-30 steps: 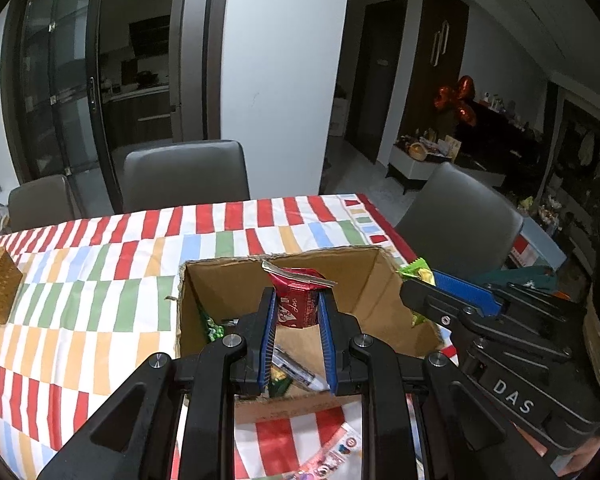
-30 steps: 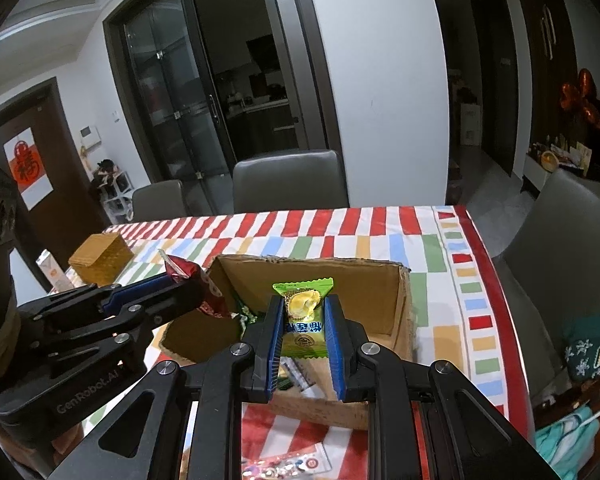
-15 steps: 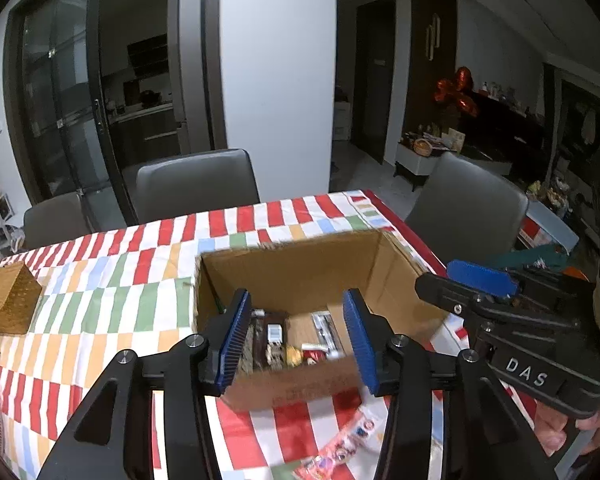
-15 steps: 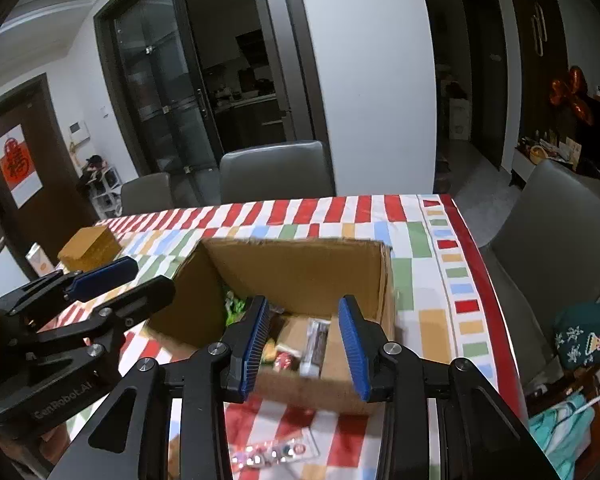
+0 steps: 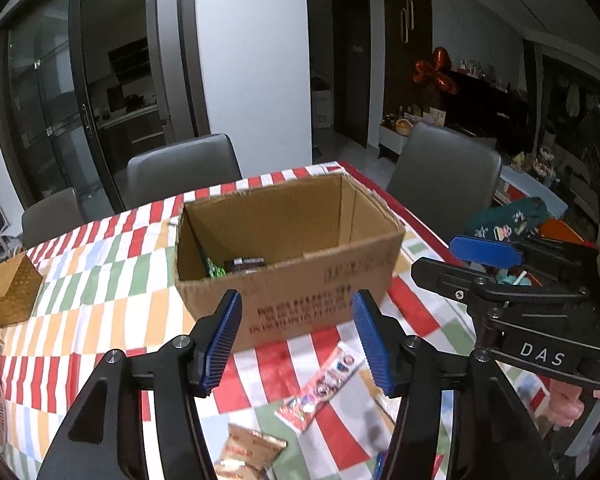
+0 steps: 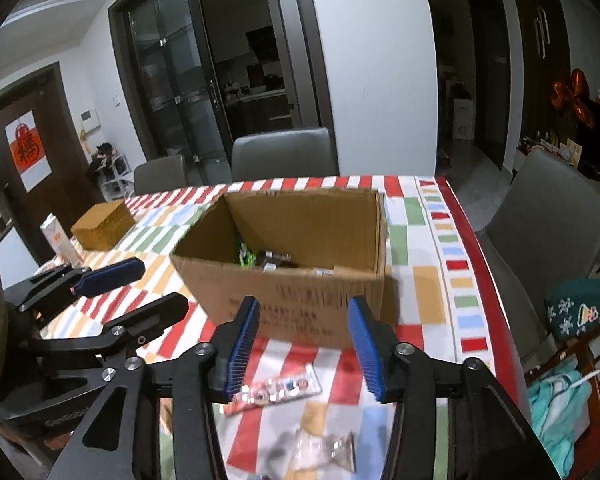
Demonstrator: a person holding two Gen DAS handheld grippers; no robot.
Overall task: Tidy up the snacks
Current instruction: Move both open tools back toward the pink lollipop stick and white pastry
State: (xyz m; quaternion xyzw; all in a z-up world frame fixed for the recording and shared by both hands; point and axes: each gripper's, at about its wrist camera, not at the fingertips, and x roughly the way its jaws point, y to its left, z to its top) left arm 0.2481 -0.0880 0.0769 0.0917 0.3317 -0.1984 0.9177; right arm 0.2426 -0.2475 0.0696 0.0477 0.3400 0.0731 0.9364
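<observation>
Left tool [image 5: 296,336] jaws wide, empty; right tool [image 6: 304,344] same. Cardboard box [image 5: 288,240] at 12 o'clock on the striped surface [image 5: 100,280], some snacks inside. Loose packets at 6 o'clock: tan pouch [image 5: 252,452], flat printed strip [image 6: 274,390], clear wrapper [image 6: 324,450]. Likely light, crinkly, slippery film; pinch the sealed edge, gently.

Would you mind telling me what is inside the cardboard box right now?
Inside the cardboard box, a green wrapper and a few dark snack packets show along the bottom. The near wall hides the rest of the floor, so anything lying there cannot be seen.
</observation>
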